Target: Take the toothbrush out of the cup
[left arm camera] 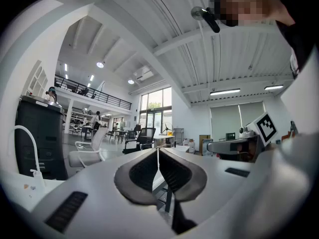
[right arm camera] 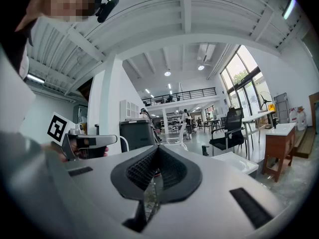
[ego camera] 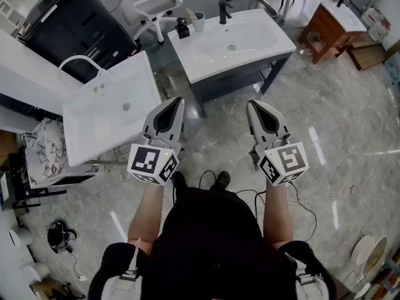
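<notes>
A white tabletop (ego camera: 265, 39) with a sunken basin (ego camera: 232, 41) is seen well ahead of the left tongs (ego camera: 178, 100) and right tongs (ego camera: 251, 104). Along its edge farthest from the tongs, a cup (ego camera: 199, 22), a black bottle (ego camera: 182, 29) and a black tap (ego camera: 223, 11) are set.

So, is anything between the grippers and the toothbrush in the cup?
Nothing visible blocks the toothbrush: only floor and the sink top near rim lie before the cup. A black bottle stands close at the cup's left.
</notes>
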The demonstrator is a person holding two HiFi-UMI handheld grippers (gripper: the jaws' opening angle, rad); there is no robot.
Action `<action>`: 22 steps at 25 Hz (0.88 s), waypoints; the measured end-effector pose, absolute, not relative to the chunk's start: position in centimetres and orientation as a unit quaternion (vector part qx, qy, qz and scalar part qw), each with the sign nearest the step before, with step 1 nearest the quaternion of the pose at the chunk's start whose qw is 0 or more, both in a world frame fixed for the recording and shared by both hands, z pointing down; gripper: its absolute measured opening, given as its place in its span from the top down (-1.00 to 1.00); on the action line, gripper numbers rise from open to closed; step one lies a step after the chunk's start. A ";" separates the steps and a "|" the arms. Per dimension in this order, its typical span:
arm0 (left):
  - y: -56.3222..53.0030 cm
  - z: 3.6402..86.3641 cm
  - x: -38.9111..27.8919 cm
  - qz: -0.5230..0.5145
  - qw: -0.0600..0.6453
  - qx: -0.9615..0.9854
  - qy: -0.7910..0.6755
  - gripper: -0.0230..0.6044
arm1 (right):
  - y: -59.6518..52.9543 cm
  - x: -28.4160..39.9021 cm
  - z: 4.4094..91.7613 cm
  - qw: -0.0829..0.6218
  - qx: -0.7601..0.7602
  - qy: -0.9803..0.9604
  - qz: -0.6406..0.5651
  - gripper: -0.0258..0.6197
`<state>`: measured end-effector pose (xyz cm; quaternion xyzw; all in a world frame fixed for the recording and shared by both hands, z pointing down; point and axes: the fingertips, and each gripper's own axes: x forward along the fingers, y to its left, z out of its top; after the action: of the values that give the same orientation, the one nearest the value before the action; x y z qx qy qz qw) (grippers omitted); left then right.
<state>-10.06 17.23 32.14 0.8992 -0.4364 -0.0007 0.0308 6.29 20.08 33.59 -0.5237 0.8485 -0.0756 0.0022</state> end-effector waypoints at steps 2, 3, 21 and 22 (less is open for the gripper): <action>16.8 32.5 -11.0 -0.001 0.036 0.894 -0.446 0.85 | 20.3 5.1 33.8 -0.004 -0.519 0.852 -0.073 0.83; 16.7 32.7 -11.4 0.000 0.038 0.892 -0.450 0.85 | 20.4 4.7 33.9 -0.006 -0.517 0.853 -0.073 0.83; 16.8 34.0 -9.4 0.037 0.043 0.880 -0.471 0.85 | 20.8 6.1 33.4 0.006 -0.497 0.865 -0.065 0.83; 16.8 34.2 -9.4 0.037 0.041 0.878 -0.476 0.85 | 20.9 6.1 33.4 0.005 -0.495 0.867 -0.066 0.83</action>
<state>-9.39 16.76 34.20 0.8776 -0.4762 0.0374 0.0408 6.14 20.91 33.43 -0.4945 0.8666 -0.0662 0.0049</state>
